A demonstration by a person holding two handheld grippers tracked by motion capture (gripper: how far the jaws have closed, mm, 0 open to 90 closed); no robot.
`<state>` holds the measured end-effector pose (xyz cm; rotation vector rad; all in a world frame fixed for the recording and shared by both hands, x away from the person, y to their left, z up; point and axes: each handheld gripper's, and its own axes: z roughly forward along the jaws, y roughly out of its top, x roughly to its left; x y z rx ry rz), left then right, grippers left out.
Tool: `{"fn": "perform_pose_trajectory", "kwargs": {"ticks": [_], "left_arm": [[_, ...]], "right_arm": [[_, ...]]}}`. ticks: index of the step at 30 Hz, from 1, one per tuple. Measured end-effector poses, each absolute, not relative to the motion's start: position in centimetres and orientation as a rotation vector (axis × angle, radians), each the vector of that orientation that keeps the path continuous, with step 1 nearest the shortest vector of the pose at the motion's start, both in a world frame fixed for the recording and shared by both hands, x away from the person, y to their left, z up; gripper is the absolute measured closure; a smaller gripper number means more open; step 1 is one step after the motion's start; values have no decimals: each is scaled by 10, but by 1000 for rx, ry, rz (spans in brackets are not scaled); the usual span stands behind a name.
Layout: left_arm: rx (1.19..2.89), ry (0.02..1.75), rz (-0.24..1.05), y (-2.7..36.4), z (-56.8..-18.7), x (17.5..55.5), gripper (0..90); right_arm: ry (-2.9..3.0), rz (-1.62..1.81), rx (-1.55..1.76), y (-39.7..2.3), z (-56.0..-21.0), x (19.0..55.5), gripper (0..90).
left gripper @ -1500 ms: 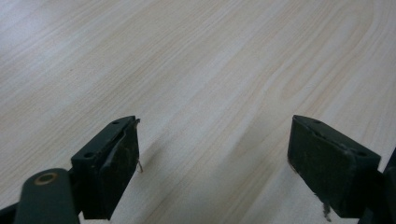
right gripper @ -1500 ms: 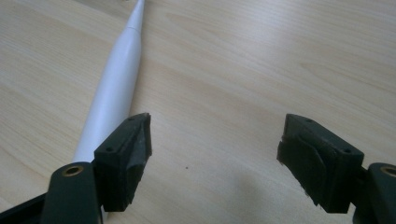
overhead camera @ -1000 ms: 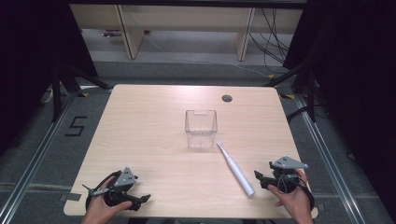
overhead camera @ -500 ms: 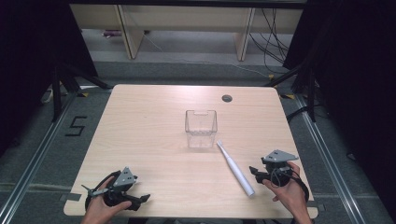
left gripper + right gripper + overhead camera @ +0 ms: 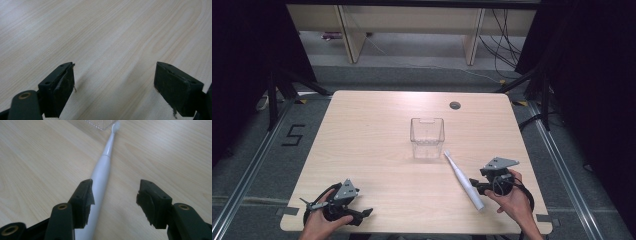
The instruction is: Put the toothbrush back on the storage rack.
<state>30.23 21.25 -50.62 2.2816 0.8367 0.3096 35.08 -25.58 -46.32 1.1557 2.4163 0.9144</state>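
Between and just left of the right gripper's (image 5: 476,186) jaws lies the white electric toothbrush (image 5: 101,173), flat on the counter (image 5: 377,145), its handle passing by the left jaw and its brush head pointing away toward the clear plastic container (image 5: 427,137). Those jaws have just been closing, yet stand partly open and press on nothing. No grasp is made, so the pickup and any placing remain. Off at the near edge, the left gripper (image 5: 115,85) rests wide open over bare wood.

A lab-like recording bay — dark curtains (image 5: 242,55), floor rails (image 5: 247,185), loose cables (image 5: 504,30), marked floor — around one bare table (image 5: 377,130)
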Motion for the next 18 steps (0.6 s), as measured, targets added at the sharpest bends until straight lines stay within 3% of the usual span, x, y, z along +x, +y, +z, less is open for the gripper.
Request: {"fn": "perform_pose_trajectory", "kwargs": {"ticks": [18], "left_arm": [[2280,843,315,212,-507,302,163]], "right_arm": [[2553,798,1108,-221,-467,375,503]]}}
